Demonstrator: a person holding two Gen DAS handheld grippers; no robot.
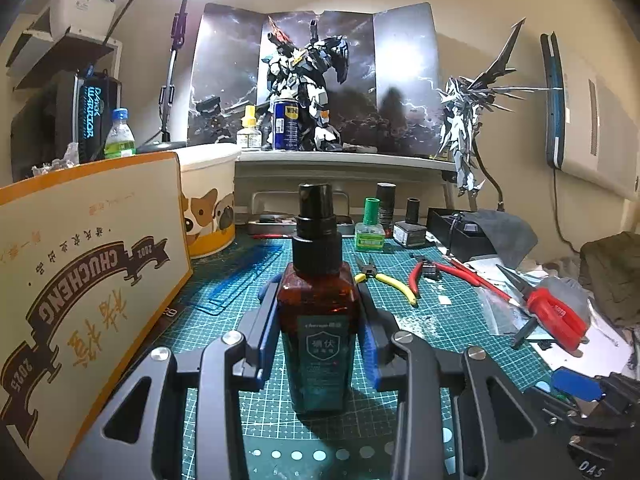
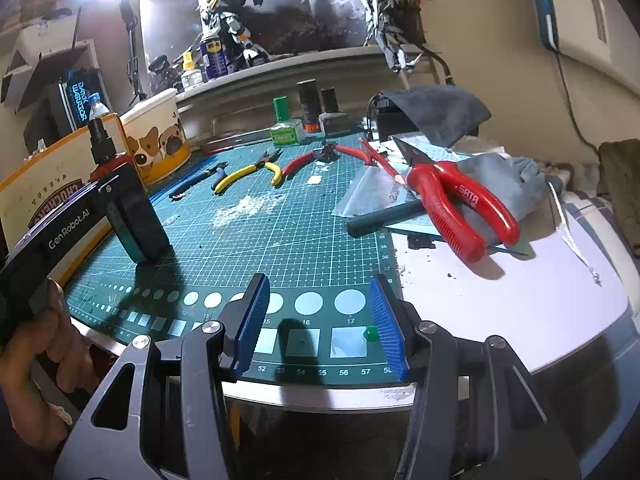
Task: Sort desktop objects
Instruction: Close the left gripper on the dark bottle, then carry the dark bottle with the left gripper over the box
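Note:
My left gripper [image 1: 318, 332] is shut on an amber spray bottle [image 1: 318, 320] with a black pump top and a green label; the bottle stands upright on the green cutting mat [image 1: 420, 340]. In the right wrist view the left gripper [image 2: 132, 216] stands at the mat's left side with the bottle's black cap [image 2: 100, 140] showing above it. My right gripper [image 2: 320, 324] is open and empty above the mat's front edge [image 2: 320, 376]. Yellow-handled pliers [image 2: 248, 174], red-handled cutters [image 2: 320, 156] and large red pliers [image 2: 460, 208] lie on the desk.
An orange-edged cardboard box [image 1: 80, 280] stands left of the bottle, a dog-print tub [image 1: 208, 208] behind it. Small bottles [image 1: 370, 224] and a metal tin [image 1: 296, 220] line the back. A grey glove [image 2: 508, 184], plastic bag and white paper [image 2: 500, 300] clutter the right.

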